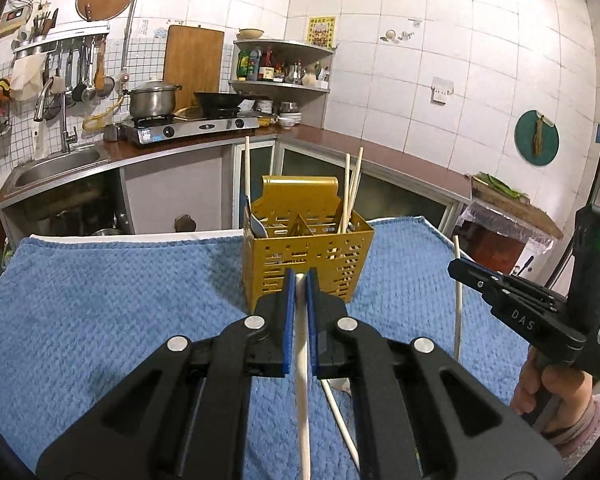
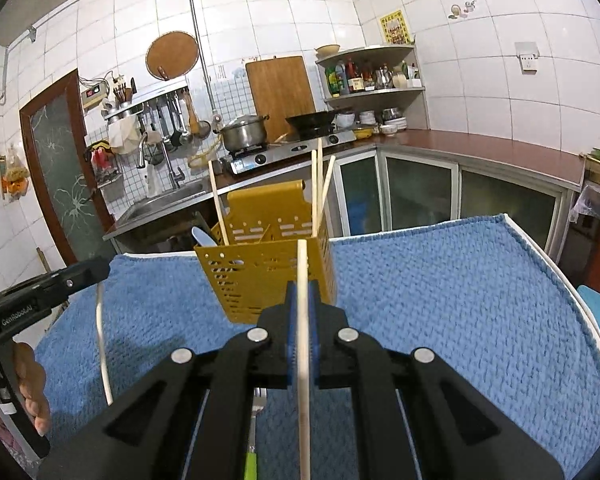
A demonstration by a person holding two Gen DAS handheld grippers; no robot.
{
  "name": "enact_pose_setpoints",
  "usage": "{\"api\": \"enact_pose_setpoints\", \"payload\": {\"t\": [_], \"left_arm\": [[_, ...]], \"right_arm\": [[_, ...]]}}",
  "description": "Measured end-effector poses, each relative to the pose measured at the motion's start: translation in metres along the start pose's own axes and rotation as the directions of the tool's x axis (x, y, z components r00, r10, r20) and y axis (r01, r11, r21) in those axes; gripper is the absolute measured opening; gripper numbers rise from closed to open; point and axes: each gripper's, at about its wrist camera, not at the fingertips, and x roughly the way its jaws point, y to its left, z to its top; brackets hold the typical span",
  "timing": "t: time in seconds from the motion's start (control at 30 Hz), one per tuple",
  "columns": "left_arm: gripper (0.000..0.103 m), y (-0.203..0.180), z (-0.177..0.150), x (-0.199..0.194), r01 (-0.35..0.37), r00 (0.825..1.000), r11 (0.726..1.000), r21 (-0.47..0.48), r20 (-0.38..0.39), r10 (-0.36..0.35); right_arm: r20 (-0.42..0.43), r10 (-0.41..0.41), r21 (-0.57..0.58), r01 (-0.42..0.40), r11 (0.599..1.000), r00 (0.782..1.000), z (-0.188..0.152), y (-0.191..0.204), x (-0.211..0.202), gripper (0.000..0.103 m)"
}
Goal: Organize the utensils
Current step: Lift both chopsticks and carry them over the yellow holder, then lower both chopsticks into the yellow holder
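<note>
- Yellow perforated utensil caddy [image 1: 308, 256] standing upright on the blue towel [image 1: 120, 300], at the far middle of the worktop [image 2: 540, 248], split into compartments.
- In its right compartment, three pale chopsticks [image 1: 352, 188] leaning upright; in its left, one more chopstick [image 1: 247, 168] and a white spoon [image 1: 258, 226].
- Just in front of the caddy, left hand-held gripper [image 1: 300, 280] closed on a pale chopstick [image 1: 302, 380], blue pads pressing both sides, stick running back toward the camera and down.
- Right hand-held gripper [image 2: 303, 292] likewise clamped on another chopstick [image 2: 303, 340], stick nearly upright, its top end in front of the caddy's near wall.
- Seen from the left wrist, right hand-held gripper at the right edge with its stick pointing up, a hand [image 1: 544, 388] in a pink sleeve gripping the handle.
- Seen from the right wrist, left hand-held gripper at the left edge, its stick hanging down over the towel.
- One loose chopstick [image 1: 340, 420] lying on the towel near the left hand-held gripper.
- Green-handled item [image 2: 251, 464] on the towel under the right hand-held gripper, mostly hidden.
- Beyond the worktop: sink [image 1: 56, 168], gas stove [image 1: 192, 128] with a steel pot [image 1: 152, 98] and a black wok [image 1: 220, 102], corner shelf of bottles [image 1: 280, 64].
</note>
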Motion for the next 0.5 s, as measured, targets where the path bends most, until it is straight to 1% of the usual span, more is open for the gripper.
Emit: {"api": "enact_pose_setpoints", "payload": {"t": [0.23,0.3,0.4,0.5], "left_arm": [[0.004,0.003,0.009,0.002,0.001,1.0,1.0,-0.007,0.021,-0.001],[0.004,0.003,0.012,0.001,-0.006,0.999,1.0,-0.001,0.045,0.006],[0.004,0.002,0.021,0.003,-0.013,0.997,1.0,0.015,0.071,0.012],[0.004,0.0,0.038,0.007,-0.003,0.995,1.0,0.017,0.096,0.002]], "right_arm": [[0.022,0.004,-0.006,-0.004,1.0,1.0,0.008,0.001,0.006,0.006],[0.037,0.004,-0.008,-0.003,1.0,0.999,0.01,0.001,0.008,0.006],[0.062,0.007,-0.011,-0.006,1.0,0.998,0.019,0.002,0.009,0.006],[0.092,0.013,-0.022,-0.011,1.0,0.996,0.035,0.005,0.009,0.006]]}}
